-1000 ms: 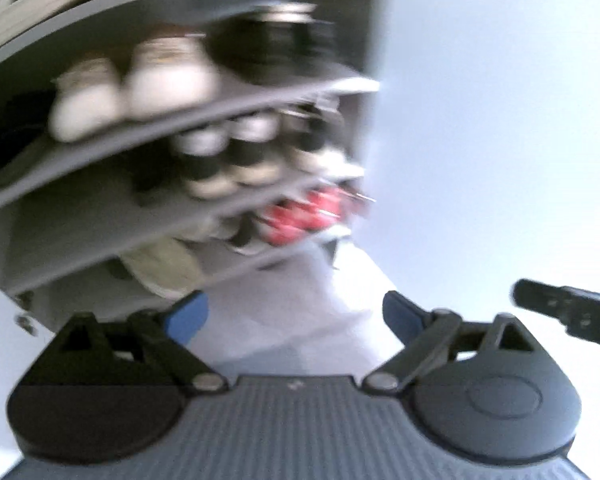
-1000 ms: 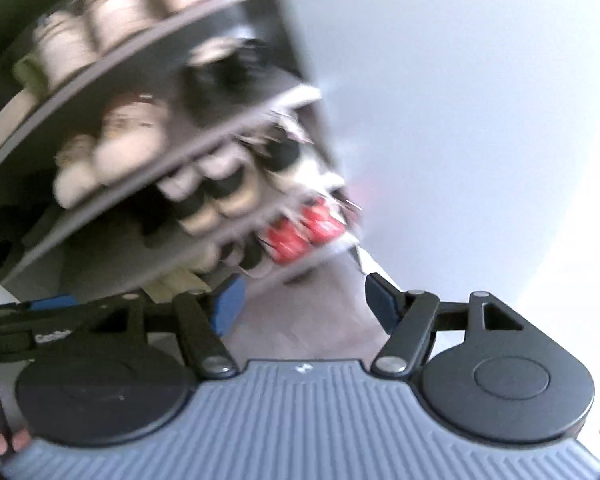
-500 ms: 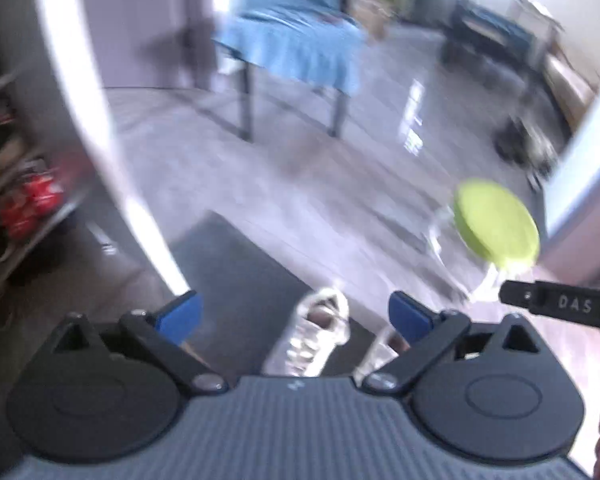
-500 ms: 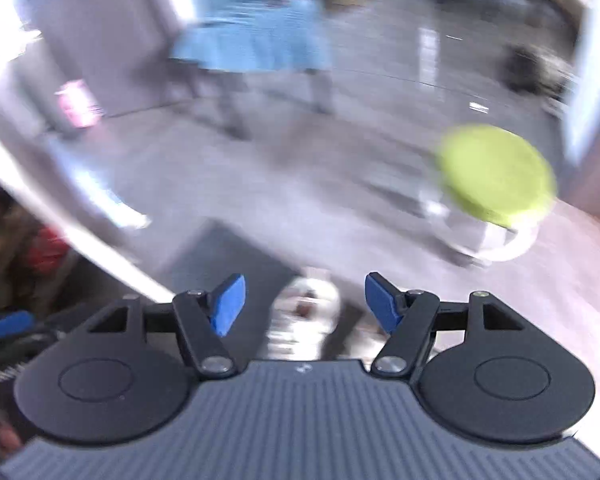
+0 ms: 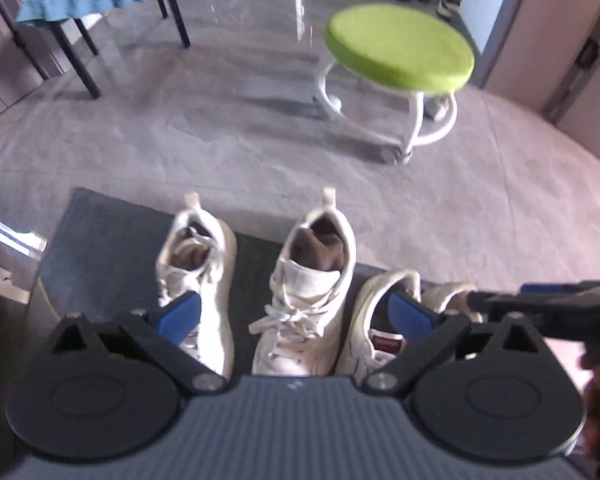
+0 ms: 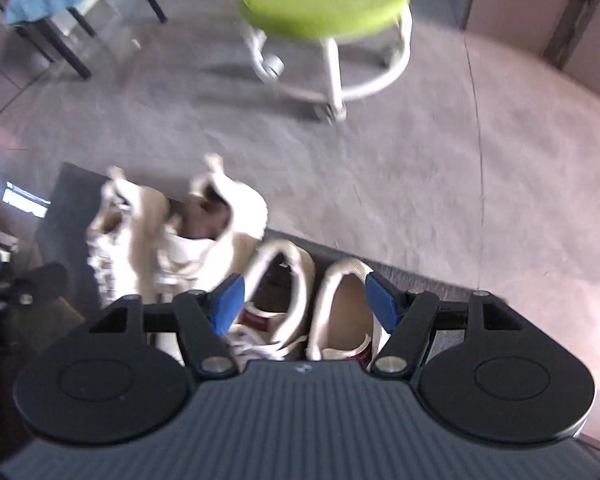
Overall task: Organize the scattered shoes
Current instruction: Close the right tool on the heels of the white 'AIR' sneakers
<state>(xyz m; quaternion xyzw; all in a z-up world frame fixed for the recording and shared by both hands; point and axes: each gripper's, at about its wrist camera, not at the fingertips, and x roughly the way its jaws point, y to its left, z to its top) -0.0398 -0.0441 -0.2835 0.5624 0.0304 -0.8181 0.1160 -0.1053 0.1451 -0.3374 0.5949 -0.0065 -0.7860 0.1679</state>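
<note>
A green stool (image 5: pixel 398 46) stands beyond the white shoes (image 5: pixel 306 292).

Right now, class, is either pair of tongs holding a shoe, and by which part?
Nothing is held. The left tongs hang open above the white lace-up sneakers; the right tongs hang open above the cream low-top shoes.

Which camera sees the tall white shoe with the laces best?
The left wrist view: the high-top sneaker sits sharp and centred on the dark mat, with laces and tongue clear. In the right wrist view it is blurred, off to the left, partly behind the claw.
</note>
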